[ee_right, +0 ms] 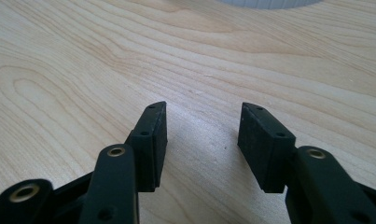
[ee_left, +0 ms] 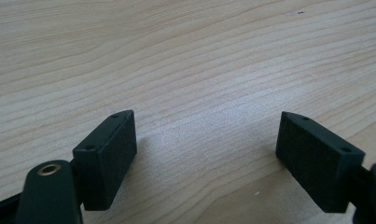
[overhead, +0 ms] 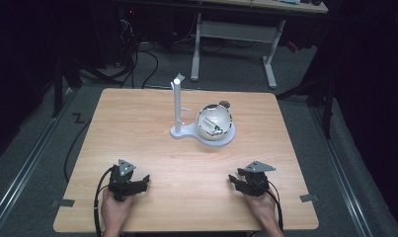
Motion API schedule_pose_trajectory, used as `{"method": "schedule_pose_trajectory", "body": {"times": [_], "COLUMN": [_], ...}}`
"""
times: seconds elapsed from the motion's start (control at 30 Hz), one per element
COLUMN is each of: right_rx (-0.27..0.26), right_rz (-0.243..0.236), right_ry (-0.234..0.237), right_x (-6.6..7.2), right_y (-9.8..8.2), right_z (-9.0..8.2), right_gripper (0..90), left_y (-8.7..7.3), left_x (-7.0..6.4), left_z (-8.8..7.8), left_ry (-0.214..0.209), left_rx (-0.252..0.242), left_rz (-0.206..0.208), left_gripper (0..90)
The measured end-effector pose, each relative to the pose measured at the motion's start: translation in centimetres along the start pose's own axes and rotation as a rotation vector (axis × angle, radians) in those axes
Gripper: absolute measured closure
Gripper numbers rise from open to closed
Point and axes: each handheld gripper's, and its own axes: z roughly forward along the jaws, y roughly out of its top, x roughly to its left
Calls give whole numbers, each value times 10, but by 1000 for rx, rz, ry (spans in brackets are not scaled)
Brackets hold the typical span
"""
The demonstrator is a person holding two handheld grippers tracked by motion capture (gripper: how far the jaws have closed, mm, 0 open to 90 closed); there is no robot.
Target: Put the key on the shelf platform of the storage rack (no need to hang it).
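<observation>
From the high view, I hold my left gripper (overhead: 143,182) and my right gripper (overhead: 234,181) low at the near edge of the wooden table (overhead: 137,123), one at each side, well apart from the work. That leaves the middle free: the shiny round bowl (overhead: 214,123) sits on the white stand (overhead: 178,106), on its flat base beside the upright post, past the table's centre. Something pale lies inside the bowl, though it is too small here for me to tell what. I judge both hands are parked at rest so either can reach forward evenly.

In the left gripper view, my jaws stand wide apart over bare wood grain, nothing between them (the pads cast soft shadows on the boards, so they hang close to the surface).

In the right gripper view, my jaws are open too, somewhat narrower than the left pair, and empty. The pale edge of the stand's base (ee_right: 269,3) shows straight ahead, so this gripper already faces the bowl.
</observation>
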Motion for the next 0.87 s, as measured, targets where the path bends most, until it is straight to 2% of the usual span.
{"method": "schedule_pose_trajectory", "body": {"times": [0.2, 0.4, 0.53, 0.87], "right_rx": [9, 11, 14, 14], "right_rz": [-47, -46, -37, -23], "right_ry": [-22, -17, -31, -46], "right_x": [5, 6, 5, 7], "right_y": [0, 0, 0, 0], "right_z": [1, 1, 1, 1], "right_gripper": [470, 452, 416, 415], "left_y": [0, 0, 0, 0], "left_x": [0, 0, 0, 0], "left_z": [0, -1, -1, -1], "left_ry": [0, 4, 4, 2], "left_rx": [0, 2, 2, 4], "left_rz": [0, -8, -9, -6], "left_gripper": [206, 207, 206, 206]}}
